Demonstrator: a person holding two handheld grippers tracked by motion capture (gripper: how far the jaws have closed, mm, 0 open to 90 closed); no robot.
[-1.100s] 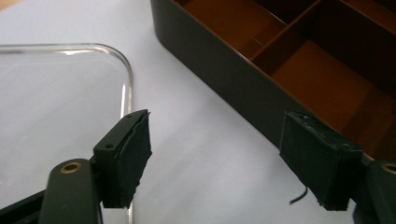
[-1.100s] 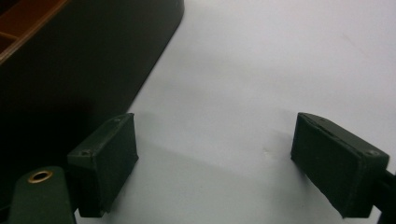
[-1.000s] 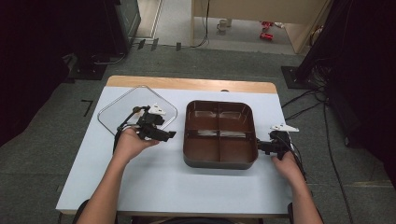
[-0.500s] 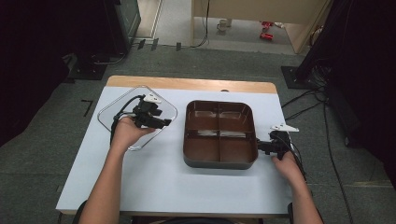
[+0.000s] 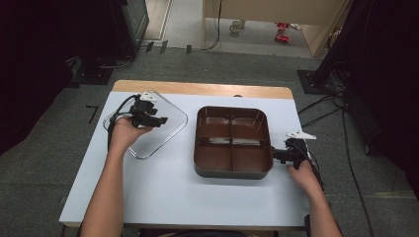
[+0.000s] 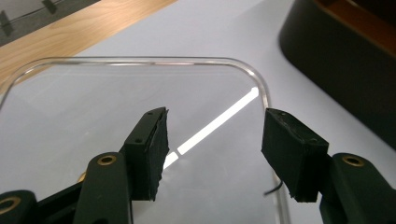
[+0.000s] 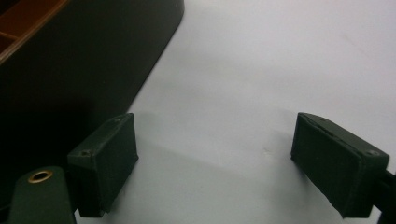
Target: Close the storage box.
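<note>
1. Right gripper (image 5: 274, 154) rests at the near right of the table (image 5: 163, 192), just beside the right wall of the tray (image 5: 232, 170). In the right gripper view its jaws stand wide apart, with only bare table between them, so it holds nothing.

2. Beside it, the tray is dark brown with four compartments, and they all look empty. It stands right of the middle of the table.

3. Left gripper (image 5: 160, 120) hovers farther off, over the clear lid (image 5: 163, 140), which lies flat on the left part of the table, near the tray but apart from it.

4. In the left gripper view, its jaws have just been closing and are now about half open. A corner of the lid lies under the jaws; the right pad (image 6: 292, 154) is over the rim. I cannot see that the pads press on it, so I judge the lid is not gripped.

5. As I judge it, the step in hand is to take hold of the lid, probably to put it on the tray.

6. For the next move, the left gripper must come down so that the rim goes between the pads, then close firmly. The plastic is thin and smooth, so it may slip.
</note>
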